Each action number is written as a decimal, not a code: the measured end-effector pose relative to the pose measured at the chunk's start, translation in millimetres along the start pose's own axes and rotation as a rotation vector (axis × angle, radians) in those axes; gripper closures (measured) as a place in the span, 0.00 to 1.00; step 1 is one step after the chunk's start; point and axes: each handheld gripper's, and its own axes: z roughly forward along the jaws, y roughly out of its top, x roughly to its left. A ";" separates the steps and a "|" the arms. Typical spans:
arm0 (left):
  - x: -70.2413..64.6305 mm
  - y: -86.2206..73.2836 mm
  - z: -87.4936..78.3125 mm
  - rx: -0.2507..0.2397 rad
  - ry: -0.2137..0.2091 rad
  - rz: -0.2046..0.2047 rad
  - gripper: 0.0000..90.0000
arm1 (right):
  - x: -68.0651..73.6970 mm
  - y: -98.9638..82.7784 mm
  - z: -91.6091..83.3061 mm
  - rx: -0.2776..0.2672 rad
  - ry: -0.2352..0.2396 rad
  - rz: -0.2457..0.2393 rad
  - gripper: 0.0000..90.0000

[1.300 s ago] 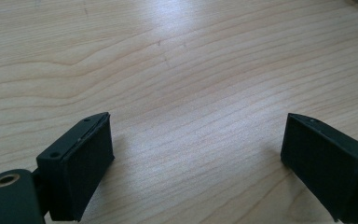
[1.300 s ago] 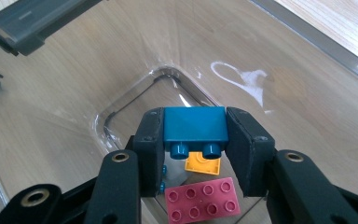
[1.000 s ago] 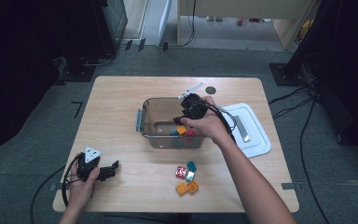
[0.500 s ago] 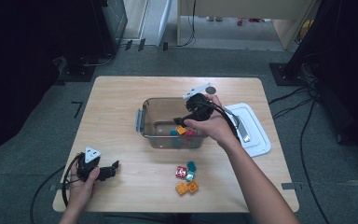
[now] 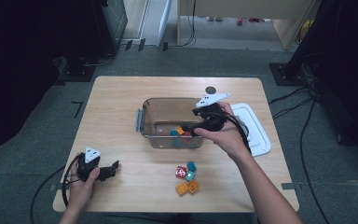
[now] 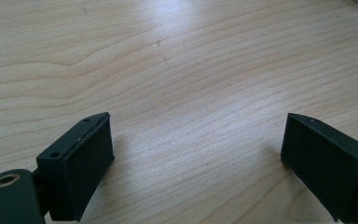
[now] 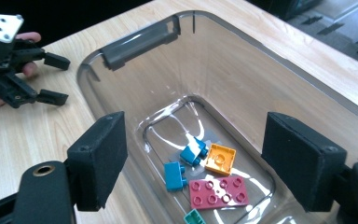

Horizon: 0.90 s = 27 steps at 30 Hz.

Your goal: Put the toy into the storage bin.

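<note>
A clear plastic bin [image 5: 142,122] stands mid-table. In it lie a pink plate brick [image 7: 219,192], an orange brick [image 7: 220,158], two blue bricks [image 7: 175,176] and a teal one [image 7: 193,218]. My right gripper [image 5: 189,127] hovers over the bin's right end, pointing down into it. Its jaws have just been opening and now stand open [image 7: 200,156] with nothing between them. My left gripper [image 5: 113,169] rests on the table at the front left, open over bare wood [image 6: 196,158]; it also appears in the right gripper view [image 7: 61,79].
In front of the bin lie loose bricks: a red one [image 5: 181,172], a teal one [image 5: 190,167] and two orange ones [image 5: 187,187]. The bin's white lid [image 5: 256,135] lies to its right. A small dark disc [image 5: 210,90] sits behind the bin.
My right hand has drawn back to the right and risen a little above the bin. The left hand has stayed in place.
</note>
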 end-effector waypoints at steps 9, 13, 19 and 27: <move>0.0 0.0 -0.1 0.002 0.000 0.000 0.10 | 17.8 -22.4 -26.1 -0.089 0.015 -0.035 0.29; -0.1 0.0 -0.1 0.002 -0.001 -0.002 0.10 | 26.5 -34.8 -32.6 -0.108 0.025 -0.046 0.30; -0.1 0.0 -0.1 0.002 -0.001 -0.001 0.10 | 38.6 -57.7 -35.7 -0.119 0.029 -0.056 0.33; -0.4 -0.1 0.0 0.000 0.001 -0.002 0.10 | 45.3 -95.9 -26.8 -0.122 0.047 -0.033 0.44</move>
